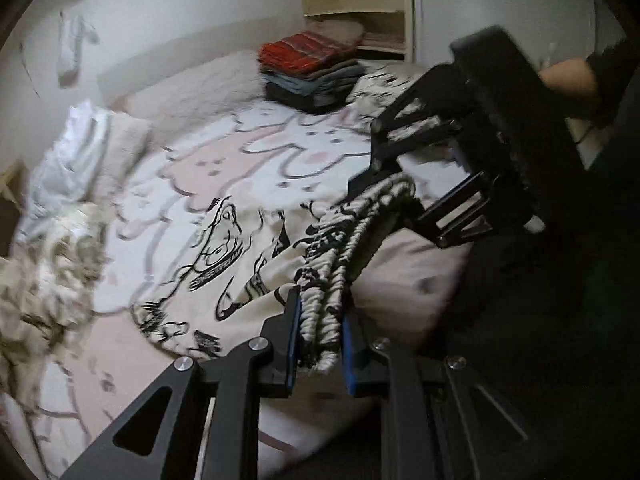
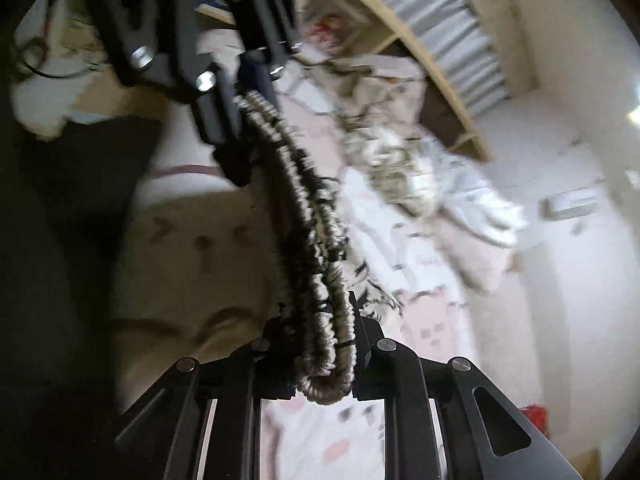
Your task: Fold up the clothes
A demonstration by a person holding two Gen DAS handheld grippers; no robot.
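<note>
Both the left hand-held gripper (image 1: 318, 336) and right hand-held gripper (image 2: 320, 360) clamp the printed garment's (image 1: 224, 264) ribbed waistband (image 2: 316, 264); soft, light, floppy, best held there.

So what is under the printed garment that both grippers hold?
Under the printed garment, the pink patterned bed cover shows. The cover directly beneath the cloth is hidden. Left gripper and right gripper clamp its ribbed hem.

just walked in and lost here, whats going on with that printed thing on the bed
A person is folding clothes with a handheld gripper in each hand. The left gripper and the right gripper are both clamped on the ribbed waistband of a cream garment with black print, holding it stretched between them while the rest drapes on the bed. A folded stack sits further back.
</note>
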